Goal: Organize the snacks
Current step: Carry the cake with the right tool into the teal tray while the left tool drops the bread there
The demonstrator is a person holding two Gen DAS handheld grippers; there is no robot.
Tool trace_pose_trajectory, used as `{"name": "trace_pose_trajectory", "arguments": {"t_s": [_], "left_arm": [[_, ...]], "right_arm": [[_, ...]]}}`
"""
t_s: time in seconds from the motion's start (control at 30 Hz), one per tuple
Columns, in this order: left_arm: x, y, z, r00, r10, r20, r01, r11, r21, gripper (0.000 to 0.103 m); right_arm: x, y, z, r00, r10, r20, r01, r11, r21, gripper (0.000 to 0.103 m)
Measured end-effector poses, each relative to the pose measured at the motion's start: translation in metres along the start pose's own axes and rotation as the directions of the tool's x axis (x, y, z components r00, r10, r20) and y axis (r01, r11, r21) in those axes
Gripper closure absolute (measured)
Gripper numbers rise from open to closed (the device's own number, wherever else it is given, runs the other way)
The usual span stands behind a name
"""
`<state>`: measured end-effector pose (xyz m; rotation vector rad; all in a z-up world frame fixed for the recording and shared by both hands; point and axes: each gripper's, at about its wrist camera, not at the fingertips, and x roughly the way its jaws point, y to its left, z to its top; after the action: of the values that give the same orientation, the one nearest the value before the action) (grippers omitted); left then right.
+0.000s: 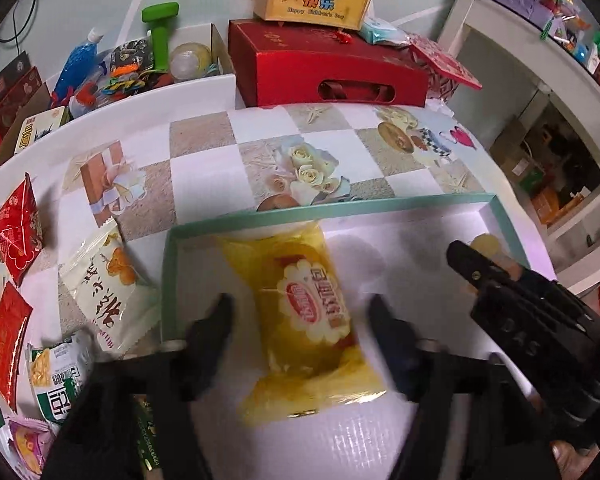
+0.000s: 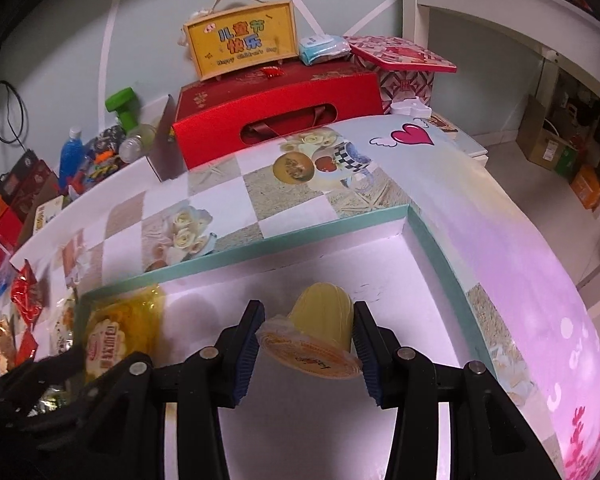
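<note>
My left gripper (image 1: 300,320) hangs with jaws spread either side of the yellow snack pack (image 1: 304,316), which lies inside the teal-rimmed box (image 1: 340,204) at its left end. My right gripper (image 2: 306,350) pinches a jelly cup (image 2: 320,332) over the box's middle. I judge this the placing step; next, lower and release the cup beside the pack.

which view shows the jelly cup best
The right wrist view: the jelly cup sits centred and sharp between the right tongs, which are shut on it, foil lid facing the camera. The left wrist view shows only a yellow sliver of it behind those tongs.
</note>
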<state>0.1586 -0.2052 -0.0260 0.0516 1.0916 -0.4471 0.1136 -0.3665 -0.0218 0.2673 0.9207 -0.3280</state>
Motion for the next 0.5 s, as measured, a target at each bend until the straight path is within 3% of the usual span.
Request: {"name": "trace_pose_trajectory", "arguments": {"t_s": [0.13,0.27,0.37,0.43,0.47,0.5], "left_arm": [[-0.011,0.003,-0.004,0.999,0.033,0.008,-0.033,0.999,-0.001,0.026],[-0.034,0.016,-0.011,0.997,0.059,0.041,-0.058,0.997,-0.041,0.017],[-0.06,0.03,-0.022,0.989,0.109,0.104,-0.101,0.992,-0.077,0.009],[-0.076,0.043,-0.033,0.978,0.16,0.133,-0.145,0.983,-0.113,0.008],[-0.081,0.049,-0.037,0.974,0.179,0.138,-0.161,0.978,-0.13,0.008],[-0.086,0.057,-0.043,0.97,0.198,0.143,-0.177,0.973,-0.149,0.007]], "right_arm": [[-0.003,-0.001,0.0,1.0,0.012,-0.004,-0.012,1.0,0.012,0.052],[-0.014,0.004,-0.002,1.0,0.021,-0.001,-0.021,1.0,0.005,0.026],[-0.026,0.008,-0.007,0.999,0.038,-0.002,-0.038,0.999,0.011,0.021],[-0.035,0.013,-0.011,0.998,0.056,0.001,-0.056,0.998,0.011,0.011],[-0.039,0.017,-0.013,0.998,0.057,0.009,-0.057,0.998,0.005,0.001],[-0.043,0.019,-0.015,0.998,0.057,0.018,-0.057,0.998,-0.001,0.0]]}}
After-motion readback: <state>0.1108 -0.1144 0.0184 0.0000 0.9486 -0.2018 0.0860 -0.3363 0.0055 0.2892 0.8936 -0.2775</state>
